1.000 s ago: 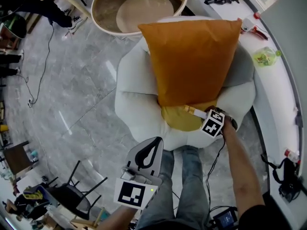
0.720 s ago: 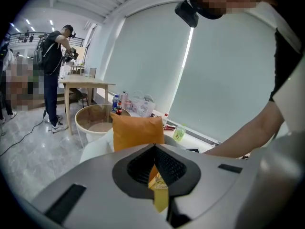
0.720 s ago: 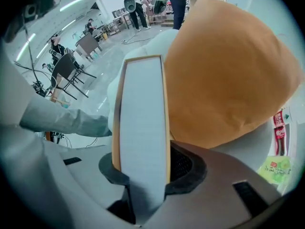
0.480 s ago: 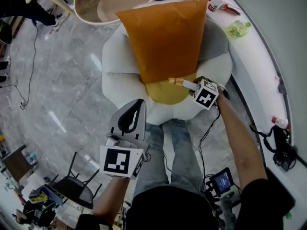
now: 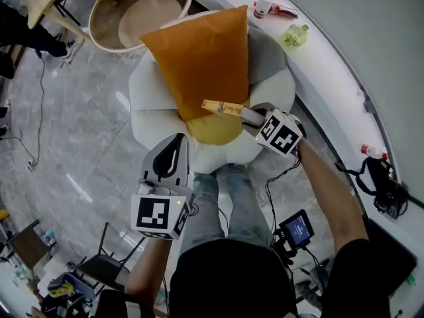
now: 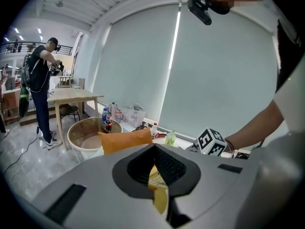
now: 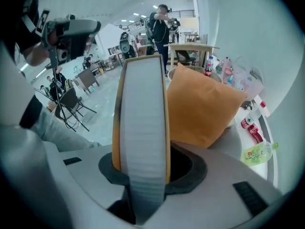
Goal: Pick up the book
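My right gripper [image 5: 250, 116] is shut on the book [image 5: 222, 107], a thick volume with a yellow cover and white page edges. It holds the book in the air above a yellow cushion [image 5: 213, 131] and the lower edge of an orange pillow [image 5: 199, 55], both on a white beanbag chair [image 5: 147, 105]. In the right gripper view the book [image 7: 143, 123] stands on edge between the jaws [image 7: 143, 175], pages facing the camera. My left gripper [image 5: 177, 143] hangs lower left of the chair, jaws together, nothing in them. The left gripper view shows its tips [image 6: 155, 151] in front of the pillow [image 6: 125, 140].
A round beige tub [image 5: 109, 15] stands behind the chair. A curved white counter [image 5: 331, 68] on the right carries a green bottle [image 5: 293, 36] and a red tool [image 5: 273, 8]. The person's legs [image 5: 228, 197] are below the chair. A black bag [image 5: 384, 187] lies far right.
The right gripper has risen with the book, lifting it off the yellow cushion and clear of the pillow's edge. The left gripper has risen too.
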Tool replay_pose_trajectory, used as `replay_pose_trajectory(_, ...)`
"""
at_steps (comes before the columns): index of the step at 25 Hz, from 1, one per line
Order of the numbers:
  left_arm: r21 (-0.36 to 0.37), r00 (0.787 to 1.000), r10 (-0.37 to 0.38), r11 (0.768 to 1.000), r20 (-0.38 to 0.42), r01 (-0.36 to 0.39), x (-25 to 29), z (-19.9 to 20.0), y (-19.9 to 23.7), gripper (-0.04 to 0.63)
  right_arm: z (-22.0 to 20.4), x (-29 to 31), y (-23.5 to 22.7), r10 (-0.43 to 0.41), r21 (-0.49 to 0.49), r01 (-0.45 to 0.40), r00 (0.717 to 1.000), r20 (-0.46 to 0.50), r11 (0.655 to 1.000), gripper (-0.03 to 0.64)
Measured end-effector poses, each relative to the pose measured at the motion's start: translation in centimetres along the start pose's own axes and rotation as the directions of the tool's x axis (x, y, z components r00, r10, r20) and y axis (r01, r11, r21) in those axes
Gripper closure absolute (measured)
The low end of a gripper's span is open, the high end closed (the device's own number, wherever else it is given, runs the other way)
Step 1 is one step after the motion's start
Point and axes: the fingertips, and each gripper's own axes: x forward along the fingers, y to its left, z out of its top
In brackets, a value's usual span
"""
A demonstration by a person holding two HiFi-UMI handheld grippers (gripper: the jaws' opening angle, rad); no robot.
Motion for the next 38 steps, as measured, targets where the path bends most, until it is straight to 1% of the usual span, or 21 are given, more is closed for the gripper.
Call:
replay_pose_trajectory(4, 0.027, 1.000, -0.015, 1.000, 0.011, 0.015, -0.9, 2.1, -1.3, 0.591, 2.6, -4.8, 0.9, -0.016, 0.049, 0.009, 0.990, 0.140, 0.999, 0.465)
replay_pose_trajectory(9, 0.048, 0.999, -0.011, 0.999, 0.030, 0.010, -1.7, 4.2, -2.1, 0.591, 5.2, -10.8, 1.8, -0.065, 0.094, 0.038, 0.952, 0.300, 0.995, 0.465)
replay_pose_trajectory(13, 0.065, 0.999, -0.014, 0.998, 0.047, 0.010, -2.4, 5.4, -2.9, 0.591, 6.7, -15.0, 2.8, -0.101, 0.138, 0.048, 0.908, 0.406, 0.989, 0.465)
replay_pose_trajectory(18, 0.068, 0.998, -0.029, 0.997, 0.060, 0.025, -3.4, 6.3, -4.7, 0.591, 8.1, -19.8, 4.9, -0.131, 0.173, 0.048, 0.850, 0.510, 0.984, 0.465)
replay_pose_trajectory(21, 0.066, 0.996, -0.031, 0.997, 0.083, 0.026, -4.2, 7.5, -5.4, 0.591, 9.3, -22.6, 5.6, -0.148, 0.175, 0.058, 0.812, 0.564, 0.983, 0.465)
replay_pose_trajectory(25, 0.083, 0.992, -0.034, 0.996, 0.121, 0.024, -5.2, 9.4, -6.5, 0.591, 10.6, -26.2, 6.3, -0.175, 0.175, 0.081, 0.757, 0.630, 0.981, 0.465)
replay_pose_trajectory(28, 0.099, 0.987, -0.030, 0.995, 0.158, 0.015, -6.4, 11.3, -7.0, 0.591, 11.6, -29.3, 6.6, -0.201, 0.186, 0.099, 0.700, 0.685, 0.978, 0.465)
replay_pose_trajectory(31, 0.091, 0.977, -0.014, 0.996, 0.211, -0.006, -8.0, 13.4, -7.2, 0.591, 12.8, -32.8, 6.8, -0.224, 0.198, 0.113, 0.631, 0.743, 0.974, 0.465)
replay_pose_trajectory(34, 0.072, 0.961, -0.008, 0.997, 0.276, -0.013, -9.7, 15.8, -7.9, 0.591, 14.2, -36.8, 7.6, -0.234, 0.194, 0.131, 0.550, 0.802, 0.972, 0.465)
replay_pose_trajectory(38, 0.092, 0.940, -0.007, 0.995, 0.341, -0.026, -11.7, 18.5, -8.9, 0.591, 16.0, -42.3, 8.8, -0.227, 0.176, 0.155, 0.432, 0.873, 0.972, 0.465)
